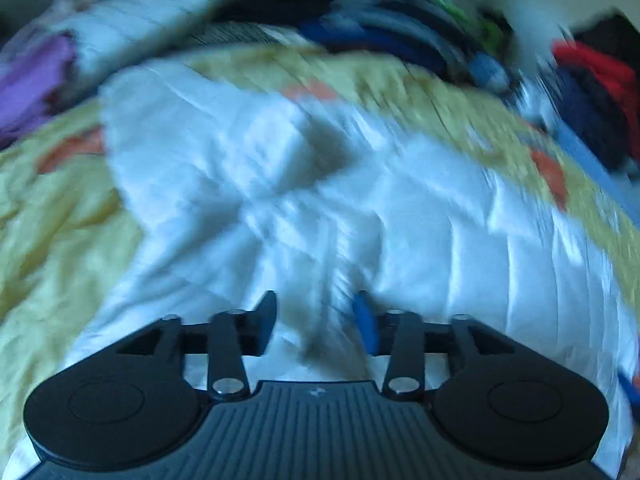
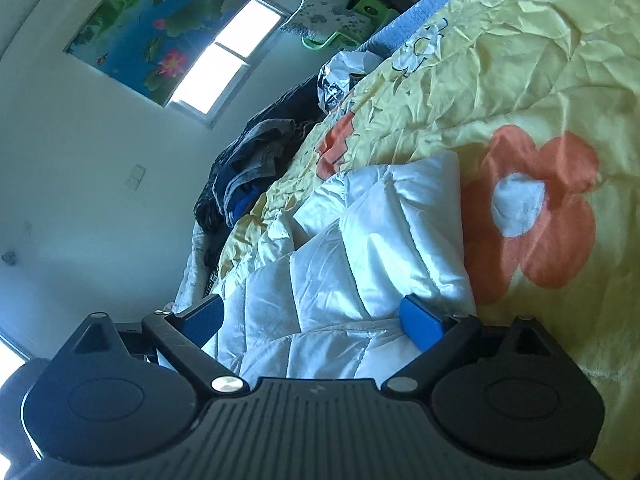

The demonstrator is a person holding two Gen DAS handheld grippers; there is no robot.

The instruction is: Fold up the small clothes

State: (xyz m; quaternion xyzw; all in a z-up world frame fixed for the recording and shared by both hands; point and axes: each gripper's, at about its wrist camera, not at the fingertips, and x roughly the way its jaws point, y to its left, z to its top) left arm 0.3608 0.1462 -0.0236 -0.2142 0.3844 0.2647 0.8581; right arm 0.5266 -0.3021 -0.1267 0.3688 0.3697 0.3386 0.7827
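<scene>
Left wrist view is showing the left gripper point(image 1: 316, 320) standing part-open over a white quilted padded garment point(image 1: 280, 200) lying on a yellow sheet with orange flowers point(image 1: 48, 240), pads gripping nothing; the right gripper point(image 2: 314, 322) is gaping wide astride the garment's edge; judged stage: released between folds; next calls for regripping an edge; no containers are visible.

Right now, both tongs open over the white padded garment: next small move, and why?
Probably close the right tongs on the white padded garment: the garment's edge lies between the wide-open pads, unpressed. The left tongs stand open over rumpled fabric, gripping nothing. It lies bunched on the yellow flowered sheet.
</scene>
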